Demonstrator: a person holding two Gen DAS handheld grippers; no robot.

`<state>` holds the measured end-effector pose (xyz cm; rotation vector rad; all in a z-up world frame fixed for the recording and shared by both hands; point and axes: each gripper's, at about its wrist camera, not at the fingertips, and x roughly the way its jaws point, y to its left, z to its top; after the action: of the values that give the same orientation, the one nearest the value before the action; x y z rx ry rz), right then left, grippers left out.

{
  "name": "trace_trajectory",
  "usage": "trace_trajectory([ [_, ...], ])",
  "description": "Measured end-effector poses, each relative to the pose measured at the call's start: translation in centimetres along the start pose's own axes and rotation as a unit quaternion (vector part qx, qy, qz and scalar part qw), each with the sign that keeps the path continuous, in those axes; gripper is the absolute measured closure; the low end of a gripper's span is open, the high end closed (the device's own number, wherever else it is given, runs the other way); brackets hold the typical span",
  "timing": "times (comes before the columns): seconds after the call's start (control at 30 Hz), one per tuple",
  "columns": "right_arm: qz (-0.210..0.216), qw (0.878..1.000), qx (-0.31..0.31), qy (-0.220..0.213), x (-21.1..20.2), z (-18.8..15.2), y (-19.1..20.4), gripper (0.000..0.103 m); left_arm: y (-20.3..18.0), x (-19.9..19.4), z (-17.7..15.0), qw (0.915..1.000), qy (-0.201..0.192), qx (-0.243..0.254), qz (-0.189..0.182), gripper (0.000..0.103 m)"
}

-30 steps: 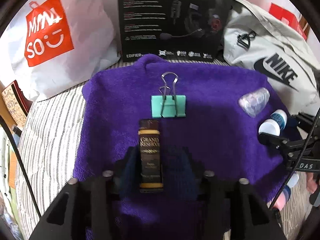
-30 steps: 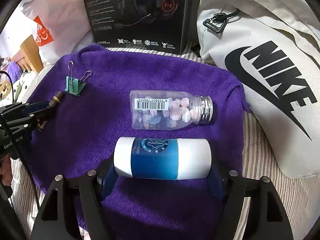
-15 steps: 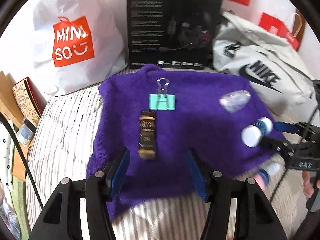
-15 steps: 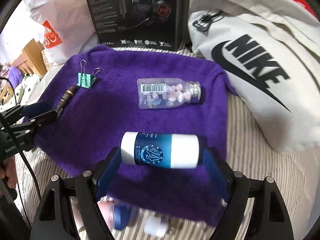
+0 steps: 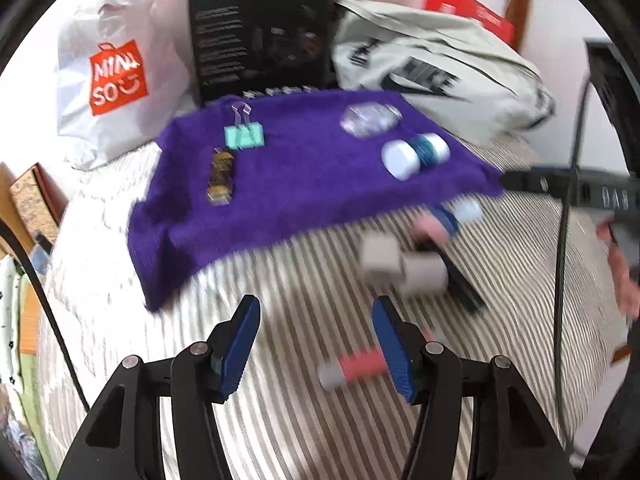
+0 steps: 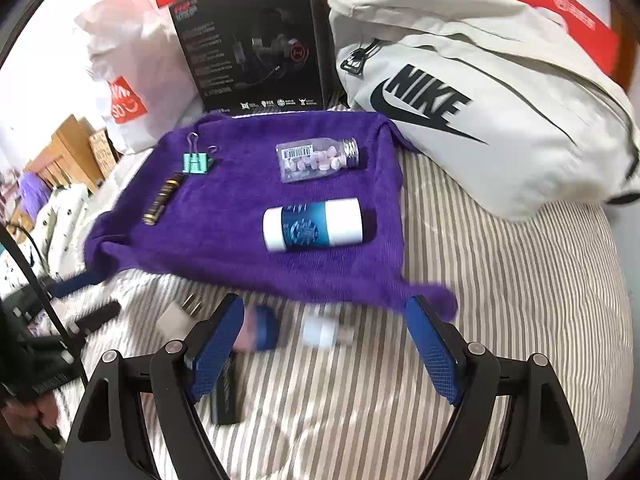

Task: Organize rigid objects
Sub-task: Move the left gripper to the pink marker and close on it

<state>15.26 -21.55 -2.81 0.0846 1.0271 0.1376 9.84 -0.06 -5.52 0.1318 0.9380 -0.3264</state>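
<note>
A purple towel [image 5: 288, 184] [image 6: 240, 240] lies on the striped bed. On it lie a green binder clip [image 5: 244, 136] [image 6: 196, 163], a brown stick pack [image 5: 220, 176] [image 6: 163, 199], a clear bottle of pink tablets [image 5: 370, 119] [image 6: 318, 159] and a blue-and-white tube [image 5: 416, 153] [image 6: 313, 230]. My left gripper [image 5: 316, 320] is open and empty above the sheet, in front of the towel. My right gripper [image 6: 324, 312] is open and empty at the towel's front edge.
Loose on the sheet lie a white plug adapter [image 5: 404, 268] [image 6: 176, 314], a pink-and-white tube [image 5: 356, 368], a pink-and-blue bottle [image 5: 438, 222] [image 6: 256, 328], a small white item [image 6: 324, 330] and a black flat bar [image 5: 460, 284]. A headset box [image 6: 256, 40], a Nike bag [image 6: 480, 104] and a Miniso bag [image 5: 116, 76] stand behind.
Both grippers have let go and pulled back off the towel. The stick pack and the blue-and-white tube now lie free on the towel. More loose items came into view.
</note>
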Motion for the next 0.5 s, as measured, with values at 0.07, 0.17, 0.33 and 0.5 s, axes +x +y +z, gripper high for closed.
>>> trace_trajectory([
  [0.07, 0.001, 1.000, 0.002, -0.003, -0.8, -0.8, 0.0, 0.020, -0.2, -0.4, -1.0, 1.0000, 0.000, 0.009, -0.004, 0.042],
  [0.17, 0.002, 1.000, 0.006, -0.008, -1.7, -1.9, -0.3, 0.020, -0.4, 0.0, -2.0, 0.9995, 0.011, 0.029, 0.004, 0.037],
  [0.33, 0.001, 1.000, 0.014, -0.002, -1.8, -3.1, -0.6, 0.020, -0.2, 0.8, -2.1, 0.9992, 0.015, 0.035, -0.008, 0.037],
  [0.5, -0.009, 1.000, 0.014, -0.001, -2.0, -3.6, -1.0, 0.020, -1.5, 1.9, -2.3, 0.9960, 0.027, 0.085, -0.008, 0.037],
])
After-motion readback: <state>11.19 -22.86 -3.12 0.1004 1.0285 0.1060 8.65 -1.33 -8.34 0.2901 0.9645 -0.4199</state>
